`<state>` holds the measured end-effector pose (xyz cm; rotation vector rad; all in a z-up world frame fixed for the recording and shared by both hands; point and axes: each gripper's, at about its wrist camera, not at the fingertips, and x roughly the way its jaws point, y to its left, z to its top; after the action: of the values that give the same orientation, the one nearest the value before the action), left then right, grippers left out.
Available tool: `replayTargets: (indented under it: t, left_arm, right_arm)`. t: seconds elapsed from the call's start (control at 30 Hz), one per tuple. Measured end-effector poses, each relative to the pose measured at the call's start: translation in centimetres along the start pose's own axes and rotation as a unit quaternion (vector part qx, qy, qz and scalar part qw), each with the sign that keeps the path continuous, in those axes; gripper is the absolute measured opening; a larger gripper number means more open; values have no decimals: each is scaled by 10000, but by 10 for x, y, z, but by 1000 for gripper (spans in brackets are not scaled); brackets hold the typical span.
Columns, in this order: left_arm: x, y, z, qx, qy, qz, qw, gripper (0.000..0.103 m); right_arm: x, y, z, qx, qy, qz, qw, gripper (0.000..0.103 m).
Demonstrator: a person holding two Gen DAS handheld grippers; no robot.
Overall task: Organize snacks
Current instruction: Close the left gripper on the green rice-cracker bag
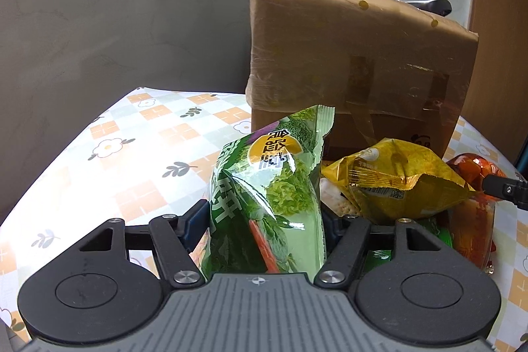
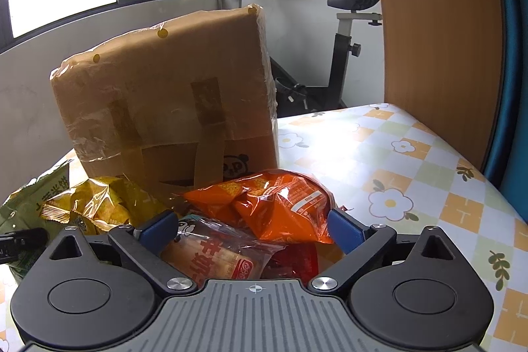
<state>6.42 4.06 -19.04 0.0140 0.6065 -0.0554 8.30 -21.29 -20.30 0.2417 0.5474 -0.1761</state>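
A green snack bag (image 1: 274, 187) stands upright between the jaws of my left gripper (image 1: 264, 220), whose blue pads press on both its sides. Beside it to the right lie a yellow bag (image 1: 396, 183) and an orange bag (image 1: 472, 167). In the right wrist view my right gripper (image 2: 252, 228) stands wide open over the pile. The orange bag (image 2: 280, 207) and a clear-wrapped biscuit pack (image 2: 214, 256) lie between its pads, which do not squeeze them. The yellow bag (image 2: 99, 203) and the green bag (image 2: 29, 203) sit to its left.
A tall taped cardboard box (image 2: 165, 94) stands right behind the snacks. The table (image 1: 132, 154) wears a floral checked cloth, bare to the left of the pile and to its right (image 2: 412, 170). A wooden panel (image 2: 435, 38) stands at the right, and an exercise bike (image 2: 346, 22) beyond the table.
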Motion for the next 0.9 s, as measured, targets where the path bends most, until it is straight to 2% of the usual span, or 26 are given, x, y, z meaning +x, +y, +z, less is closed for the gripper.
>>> replayTargets:
  t: [0.13, 0.4, 0.7, 0.9]
  left_arm:
    - [-3, 2, -2, -221, -14, 109, 9997, 69]
    - [-6, -2, 1, -217, -119, 143, 9996, 69]
    - [-13, -2, -6, -239, -183, 158, 9994, 69]
    - [-22, 0, -9, -207, -291, 98, 9993, 70]
  right_arm:
    - [-2, 0, -1, -42, -1, 24, 10000, 96]
    - [-9, -4, -7, -114, 128, -26, 9999, 89]
    - [-14, -4, -21, -58, 586, 118, 9982, 82]
    - [-19, -3, -21, -4, 561, 172, 9983, 76]
